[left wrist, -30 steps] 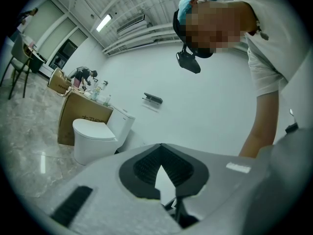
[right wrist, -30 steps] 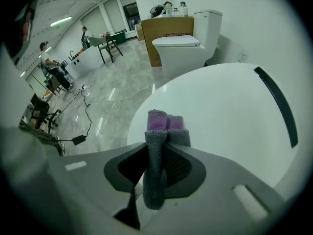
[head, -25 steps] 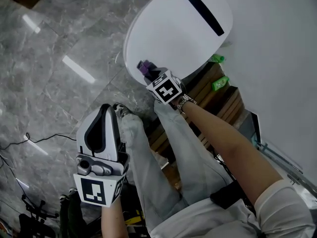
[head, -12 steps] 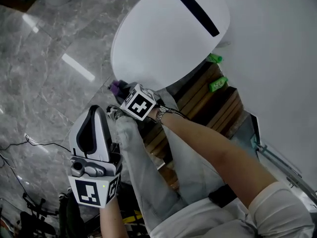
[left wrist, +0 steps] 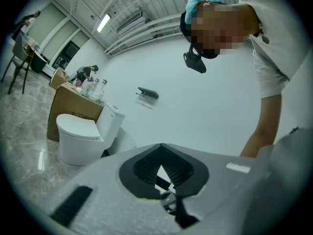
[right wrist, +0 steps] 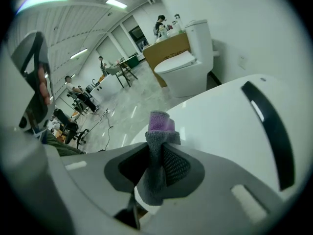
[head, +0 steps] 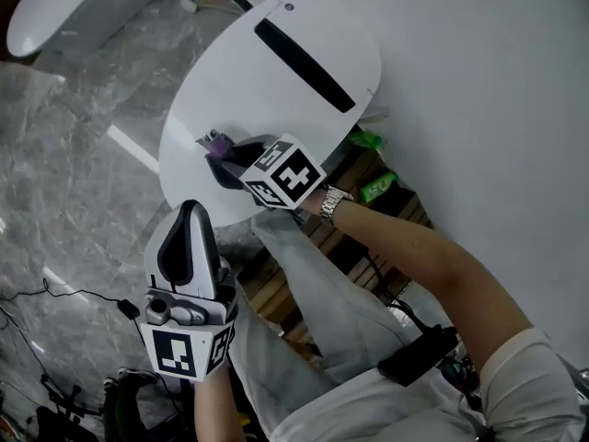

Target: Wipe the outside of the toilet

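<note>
The white toilet's closed lid (head: 276, 90) with a long black slot (head: 304, 64) fills the upper middle of the head view. My right gripper (head: 218, 148) lies over the lid's near left part, shut on a grey and purple cloth (head: 217, 141) that sticks out from its tip. In the right gripper view the cloth (right wrist: 159, 146) stands pinched between the jaws, with the lid (right wrist: 220, 131) just behind it. My left gripper (head: 189, 214) hangs below the bowl's front, apart from it, jaws together and holding nothing. Its own view looks up and away from the toilet, and in it the left gripper (left wrist: 160, 168) is shut.
A wooden pallet (head: 354, 215) with green items (head: 378, 188) lies right of the toilet, by the white wall. Another white toilet (head: 74, 7) sits at upper left, also seen as a second toilet (right wrist: 188, 67) beside a cardboard box (left wrist: 68, 106). Cables (head: 55, 293) trail over the grey marble floor.
The right gripper with the cloth went left along the lid's front rim, dipped below it, and is now up over the lid's top. The left gripper stayed about where it was.
</note>
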